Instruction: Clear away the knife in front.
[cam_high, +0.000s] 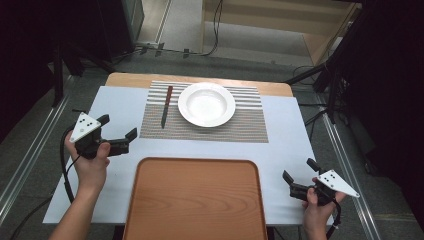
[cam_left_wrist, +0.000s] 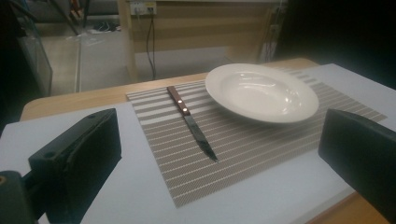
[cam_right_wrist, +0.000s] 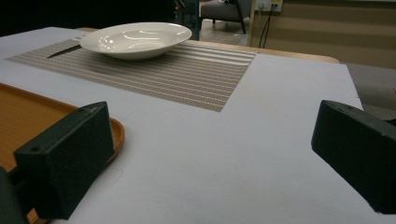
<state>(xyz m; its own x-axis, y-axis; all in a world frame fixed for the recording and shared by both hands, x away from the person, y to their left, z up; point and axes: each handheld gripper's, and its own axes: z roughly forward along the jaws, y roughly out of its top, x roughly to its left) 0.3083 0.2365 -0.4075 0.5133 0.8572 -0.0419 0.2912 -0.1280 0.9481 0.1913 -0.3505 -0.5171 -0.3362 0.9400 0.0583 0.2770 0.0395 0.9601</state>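
Observation:
A white deep plate (cam_high: 206, 104) (cam_left_wrist: 261, 92) (cam_right_wrist: 136, 39) rests on a striped grey placemat (cam_high: 245, 125) (cam_left_wrist: 247, 140) (cam_right_wrist: 187, 74) at the back of the table. Left of the plate lies a knife (cam_high: 166, 106) (cam_left_wrist: 191, 122) with a wooden handle, blade toward the near side. My left gripper (cam_high: 119, 128) (cam_left_wrist: 219, 154) hovers left of the mat, open and empty, aimed at the knife and plate. My right gripper (cam_high: 299, 173) (cam_right_wrist: 210, 158) is held low at the table's near right corner, open with nothing between its jaws.
A large empty wooden tray (cam_high: 195, 200) (cam_right_wrist: 28, 121) sits at the near middle edge, between both hands. The table has a white cover (cam_high: 285, 145) over a wooden top. Dark stands, cables and a floor rail surround the table.

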